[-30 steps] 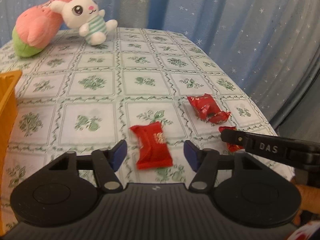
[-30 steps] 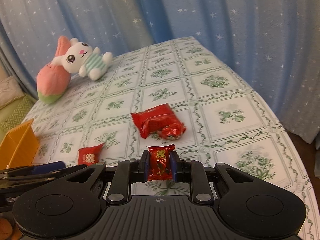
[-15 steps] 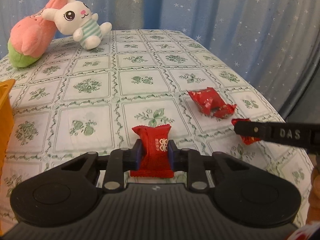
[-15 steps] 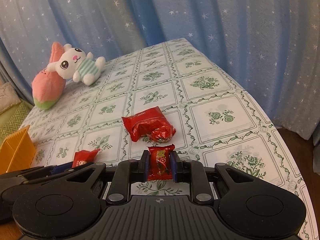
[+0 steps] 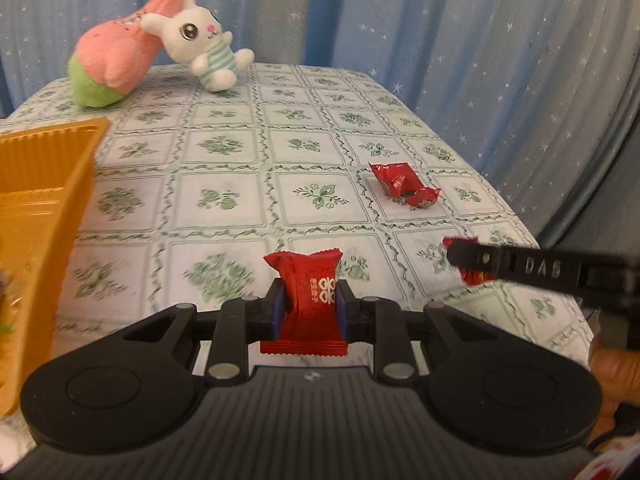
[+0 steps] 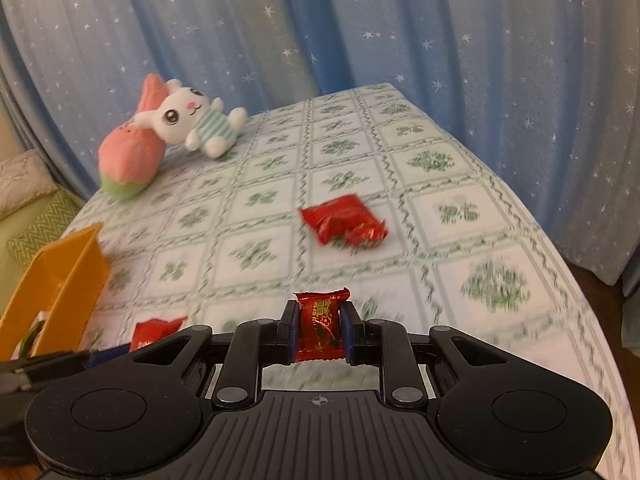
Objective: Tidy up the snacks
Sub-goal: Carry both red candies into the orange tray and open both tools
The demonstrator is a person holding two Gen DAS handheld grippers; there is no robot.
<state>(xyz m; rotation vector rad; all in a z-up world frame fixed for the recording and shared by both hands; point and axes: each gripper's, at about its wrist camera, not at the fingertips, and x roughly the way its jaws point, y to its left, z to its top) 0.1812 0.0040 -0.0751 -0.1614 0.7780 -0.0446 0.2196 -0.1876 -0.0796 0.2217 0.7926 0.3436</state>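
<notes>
1. The left gripper [image 5: 310, 312] has its jaws closed tight on a red snack packet [image 5: 310, 300] with white characters on its face; the blue pads press on both side edges of the wrapper, whose crimped ends stick out above and below the grip; the packet is clear of the tablecloth [image 5: 224, 160].

2. The right gripper [image 6: 320, 332] has its jaws drawn in on a small red candy [image 6: 320, 328] with gold print; the candy stands upright between the pads, its crimped top just above them.

3. In the left wrist view the right gripper's black finger reaches in from the right edge, with a corner of red wrapper showing at its tip.

4. Two more red wrappers [image 5: 404, 186] lie together on the green-patterned tablecloth, touching each other, well ahead of both grippers and toward the right side of the table.

5. An orange tray [image 5: 48, 200] stands at the left edge of the table; its ribbed wall is the only part clearly seen, and what it contains cannot be made out.

6. A white plush rabbit [image 5: 200, 46] in a striped green top leans against a pink and green plush toy [image 5: 108, 64] at the far left corner of the table; a blue curtain with white stars [image 6: 400, 20] hangs behind.
</notes>
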